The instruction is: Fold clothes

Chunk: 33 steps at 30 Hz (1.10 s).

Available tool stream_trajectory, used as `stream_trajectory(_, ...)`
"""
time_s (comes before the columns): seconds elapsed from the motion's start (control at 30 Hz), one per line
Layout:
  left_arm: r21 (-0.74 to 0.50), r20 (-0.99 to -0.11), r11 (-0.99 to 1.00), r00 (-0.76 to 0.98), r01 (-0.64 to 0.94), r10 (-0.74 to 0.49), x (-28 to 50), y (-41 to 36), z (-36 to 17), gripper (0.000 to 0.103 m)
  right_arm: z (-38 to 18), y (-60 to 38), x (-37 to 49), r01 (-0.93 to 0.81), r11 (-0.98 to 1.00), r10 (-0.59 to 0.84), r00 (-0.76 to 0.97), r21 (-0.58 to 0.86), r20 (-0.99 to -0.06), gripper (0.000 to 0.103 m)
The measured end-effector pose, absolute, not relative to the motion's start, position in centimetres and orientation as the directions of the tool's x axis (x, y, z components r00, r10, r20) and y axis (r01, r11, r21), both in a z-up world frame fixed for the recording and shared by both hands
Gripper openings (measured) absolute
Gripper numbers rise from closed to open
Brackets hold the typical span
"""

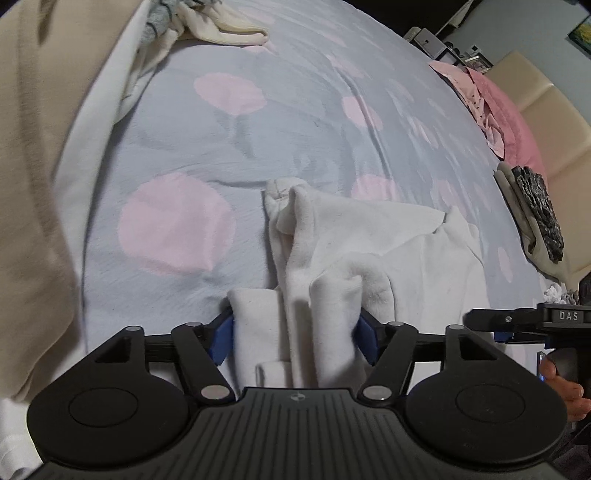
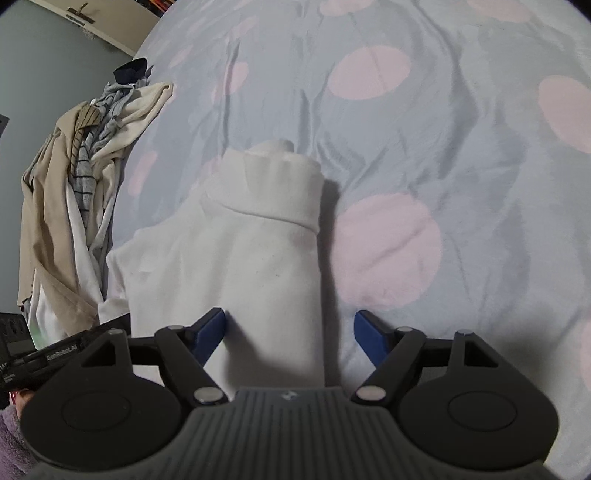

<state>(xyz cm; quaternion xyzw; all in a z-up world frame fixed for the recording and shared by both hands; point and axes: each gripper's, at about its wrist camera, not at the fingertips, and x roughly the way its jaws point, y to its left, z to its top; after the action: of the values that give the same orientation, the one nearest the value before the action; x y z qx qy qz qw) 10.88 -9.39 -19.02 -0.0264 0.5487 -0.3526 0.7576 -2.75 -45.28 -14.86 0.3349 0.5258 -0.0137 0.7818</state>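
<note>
A white sweatshirt (image 1: 354, 251) lies partly folded on the blue-grey bedcover with pink spots (image 1: 229, 147). My left gripper (image 1: 295, 339) stands open over its near edge. Bunched white folds fill the space between its blue pads (image 1: 223, 339) and lie loose on the bed. In the right wrist view the same white sweatshirt (image 2: 251, 251) shows a folded sleeve with its cuff pointing away. My right gripper (image 2: 290, 334) is open astride it. The cloth lies close to the left pad (image 2: 212, 332), and bare bedcover shows beside the right one.
A heap of beige, white and striped clothes (image 2: 74, 206) lies at the bed's left edge. A cream garment (image 1: 221, 26) lies far off. Pink clothes (image 1: 491, 99) and a folded grey and black item (image 1: 535, 218) sit by the padded headboard (image 1: 546, 110).
</note>
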Motion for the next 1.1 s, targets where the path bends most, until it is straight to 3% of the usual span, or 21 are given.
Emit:
stream_trajectory(0.2, -0.417, -0.797, 0.732, 0.169, 0.538, -0.579, 10.3, -10.6, -18.9, 0.060, -15.1, -43.6, -1.8, 0.315, 0.823, 0.312, 0.445, 0.473, -0.839, 0.075)
stream_trajectory(0.27, -0.424, -0.790, 0.721, 0.166, 0.547, -0.591, 10.1, -10.8, -18.8, 0.050, -15.1, -43.3, -1.7, 0.300, 0.830, 0.312, 0.448, 0.470, -0.838, 0.065)
stream_trajectory(0.33, -0.444, -0.779, 0.712, 0.157, 0.544, -0.606, 10.1, -10.9, -18.6, 0.031, -15.1, -43.3, -1.5, 0.301, 0.830, 0.311, 0.448, 0.469, -0.838, 0.062)
stream_trajectory(0.43, -0.458, -0.771, 0.710, 0.158, 0.536, -0.617, 10.0, -11.1, -18.5, 0.023, -15.0, -43.5, -1.5, 0.310, 0.821, 0.316, 0.455, 0.480, -0.833, 0.050)
stream_trajectory(0.57, -0.422, -0.769, 0.713, 0.196, 0.560, -0.609, 9.4, -11.3, -17.5, 0.020, -14.5, -43.9, -1.9, 0.314, 0.805, 0.322, 0.481, 0.503, -0.816, 0.029)
stream_trajectory(1.1, -0.393, -0.598, 0.611, 0.315, 0.687, -0.738, 5.1, -13.9, -8.7, 0.019, -6.0, -46.1, -7.9, 0.237, 0.805, 0.241, 0.707, 0.543, -0.665, 0.025)
